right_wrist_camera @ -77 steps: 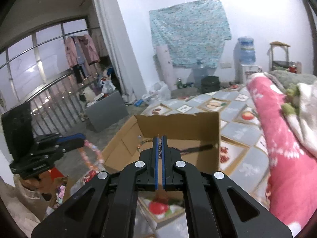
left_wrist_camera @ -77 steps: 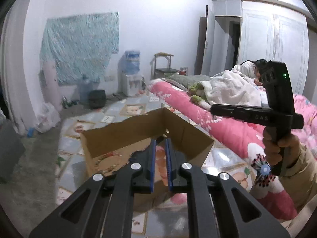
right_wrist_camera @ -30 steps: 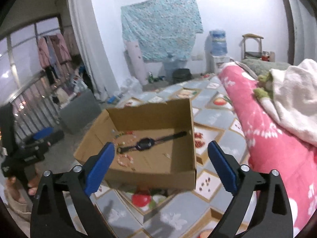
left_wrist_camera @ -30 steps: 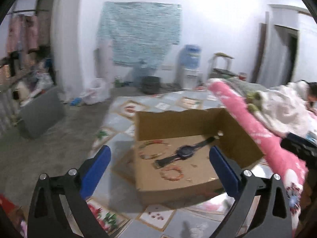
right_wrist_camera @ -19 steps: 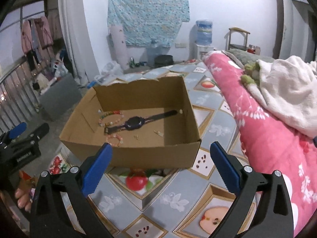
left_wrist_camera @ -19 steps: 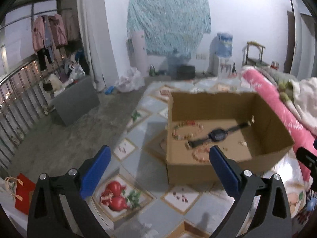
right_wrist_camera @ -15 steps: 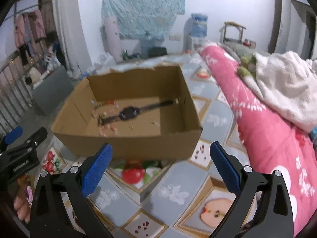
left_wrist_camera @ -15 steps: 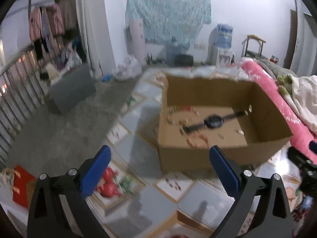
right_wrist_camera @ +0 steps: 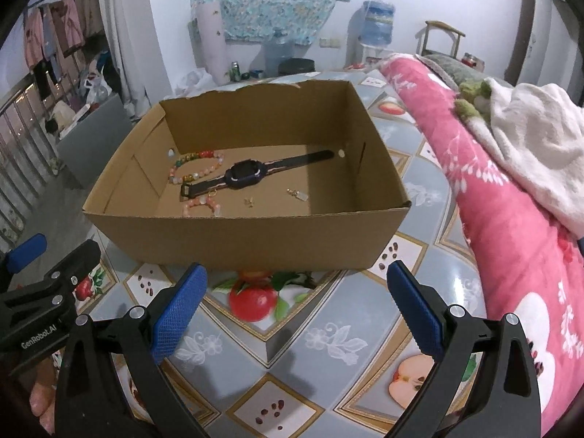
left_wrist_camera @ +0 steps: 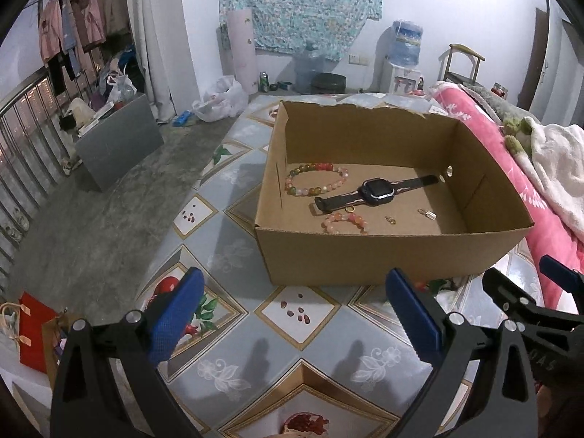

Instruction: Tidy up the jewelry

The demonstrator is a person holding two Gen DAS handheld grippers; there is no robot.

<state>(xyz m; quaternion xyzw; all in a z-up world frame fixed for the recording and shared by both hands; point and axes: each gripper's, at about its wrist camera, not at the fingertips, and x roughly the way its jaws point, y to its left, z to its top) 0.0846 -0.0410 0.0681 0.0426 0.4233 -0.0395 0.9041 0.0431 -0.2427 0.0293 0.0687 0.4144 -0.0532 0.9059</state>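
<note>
The left wrist view takes in more of the bare grey floor point(left_wrist_camera: 91, 226), a grey board point(left_wrist_camera: 116, 146) leaning near a railing and a red bag point(left_wrist_camera: 34, 332) at the lower left, while the right wrist view shows far more of the pink blanket point(right_wrist_camera: 511, 219) with a white cloth point(right_wrist_camera: 529, 138) heaped on it. Each view also catches the other tool at its edge: the right gripper point(left_wrist_camera: 525, 292) low on the right of the left view, and the left gripper point(right_wrist_camera: 54, 255) low on the left of the right view, with fingertips of the hand point(right_wrist_camera: 38, 401) under it. An open cardboard box point(left_wrist_camera: 383, 255) stands on the patterned tiles beside the blanket. On its bottom lie a black watch point(left_wrist_camera: 376, 191) stretched flat, a large bead bracelet point(left_wrist_camera: 315, 179) just beyond the strap's left end, a smaller pink bead bracelet point(left_wrist_camera: 345, 221) near the front wall and partly hidden by it, and two tiny metal pieces point(left_wrist_camera: 427, 213) to the right, too small to tell apart. Both grippers have their blue-padded jaws spread wide and hold nothing, hanging short of the box's front wall. A couple of seconds ago both were closed tight and the left one carried a bead bracelet; since then they have opened, and both cameras now look more steeply down into the box.
</note>
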